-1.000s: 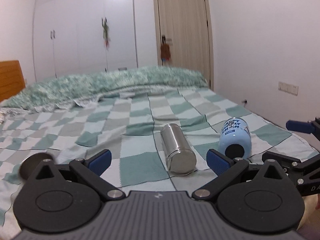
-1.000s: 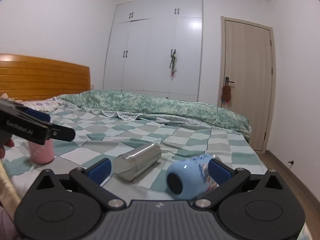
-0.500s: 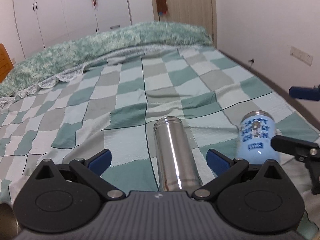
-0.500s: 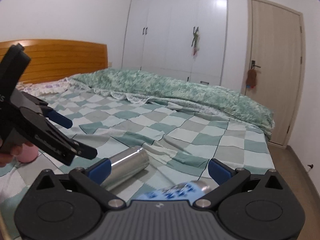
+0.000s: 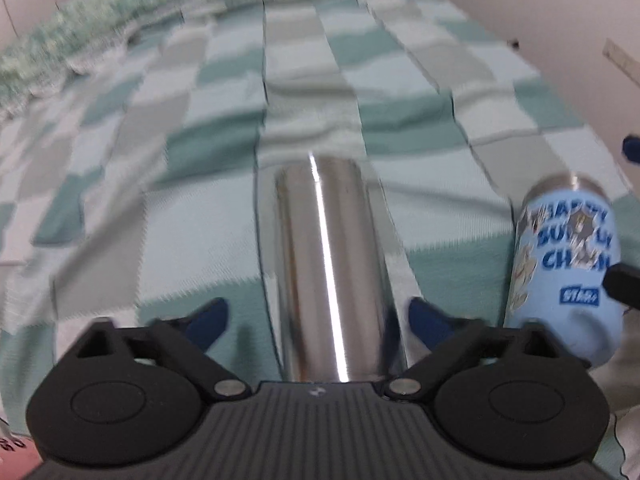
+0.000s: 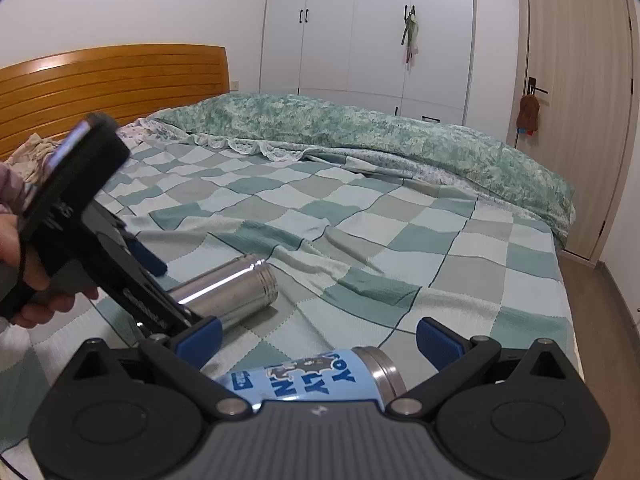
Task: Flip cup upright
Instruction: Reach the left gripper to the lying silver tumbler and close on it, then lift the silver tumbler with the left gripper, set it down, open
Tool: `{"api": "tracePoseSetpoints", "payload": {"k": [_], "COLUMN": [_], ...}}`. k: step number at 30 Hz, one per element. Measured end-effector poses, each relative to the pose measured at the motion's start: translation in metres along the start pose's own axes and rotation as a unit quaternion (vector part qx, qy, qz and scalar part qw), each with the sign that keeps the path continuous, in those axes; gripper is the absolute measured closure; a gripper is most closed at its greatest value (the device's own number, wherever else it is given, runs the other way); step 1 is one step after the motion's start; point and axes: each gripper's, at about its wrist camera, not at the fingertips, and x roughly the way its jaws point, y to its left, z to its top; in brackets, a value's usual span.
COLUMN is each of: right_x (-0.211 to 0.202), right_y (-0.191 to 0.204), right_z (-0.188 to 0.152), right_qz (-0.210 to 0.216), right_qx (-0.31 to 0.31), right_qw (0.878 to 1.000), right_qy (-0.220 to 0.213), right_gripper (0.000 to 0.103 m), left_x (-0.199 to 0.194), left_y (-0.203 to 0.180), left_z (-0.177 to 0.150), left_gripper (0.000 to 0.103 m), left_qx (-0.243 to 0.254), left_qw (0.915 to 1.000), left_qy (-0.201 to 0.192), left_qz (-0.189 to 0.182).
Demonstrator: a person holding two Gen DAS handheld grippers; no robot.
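A steel cup point(image 5: 328, 264) lies on its side on the checked bedspread, its far end pointing away from me. My left gripper point(image 5: 316, 320) is open, with its blue-padded jaws on either side of the cup's near end. The steel cup also shows in the right wrist view point(image 6: 228, 294), with the left gripper point(image 6: 120, 264) over it. A light blue printed cup point(image 6: 308, 376) lies on its side between the open jaws of my right gripper point(image 6: 318, 338). It also shows in the left wrist view point(image 5: 568, 264).
The checked bedspread point(image 6: 360, 220) covers the bed, with a rumpled green quilt point(image 6: 360, 136) at the far side. A wooden headboard point(image 6: 112, 80) is at the left, a door point(image 6: 576, 100) and bare floor at the right. A pink object point(image 5: 16, 450) is at the left wrist view's bottom corner.
Both grippers have moved forward and down over their cups. The steel cup now lies between the left jaws, and the blue cup between the right jaws. The left view is blurred by motion.
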Motion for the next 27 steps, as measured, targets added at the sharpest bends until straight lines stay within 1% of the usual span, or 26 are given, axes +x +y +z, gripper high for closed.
{"api": "tracePoseSetpoints", "payload": {"k": [1,2,5,9,15,21,27], "right_x": [0.000,-0.002,-0.009,-0.021,-0.049,-0.081,-0.110], "right_y": [0.000,0.002,0.008,0.018,0.045,0.078,0.113], "right_z": [0.000,0.000,0.002,0.006,0.012,0.010,0.002], "right_qz": [0.000,0.001,0.002,0.000,-0.001,-0.003,-0.003], "right_qx": [0.000,-0.002,-0.005,-0.005,-0.010,-0.016,-0.021], "right_qw": [1.000,1.000,1.000,1.000,1.000,1.000,1.000], "right_qy": [0.000,-0.001,-0.006,-0.007,-0.014,-0.013,-0.008], "right_gripper": [0.000,0.000,0.000,0.000,0.000,0.000,0.000], "left_x": [0.004,0.004,-0.006,-0.027,-0.065,-0.104,-0.133], "left_y": [0.001,0.001,0.000,0.002,0.006,0.010,0.012], "left_z": [-0.001,-0.002,-0.007,-0.013,-0.031,-0.064,-0.107], "left_gripper": [0.038,0.039,0.039,0.040,0.040,0.040,0.040], "left_qx": [-0.005,-0.008,-0.002,-0.004,-0.007,-0.011,-0.031], "left_qw": [0.9997,0.9997,1.0000,0.9998,0.9990,0.9975,0.9965], "left_qy": [0.015,0.017,0.002,-0.013,-0.040,-0.064,-0.071], "left_qz": [-0.020,-0.018,-0.007,-0.013,-0.018,-0.026,-0.029]}}
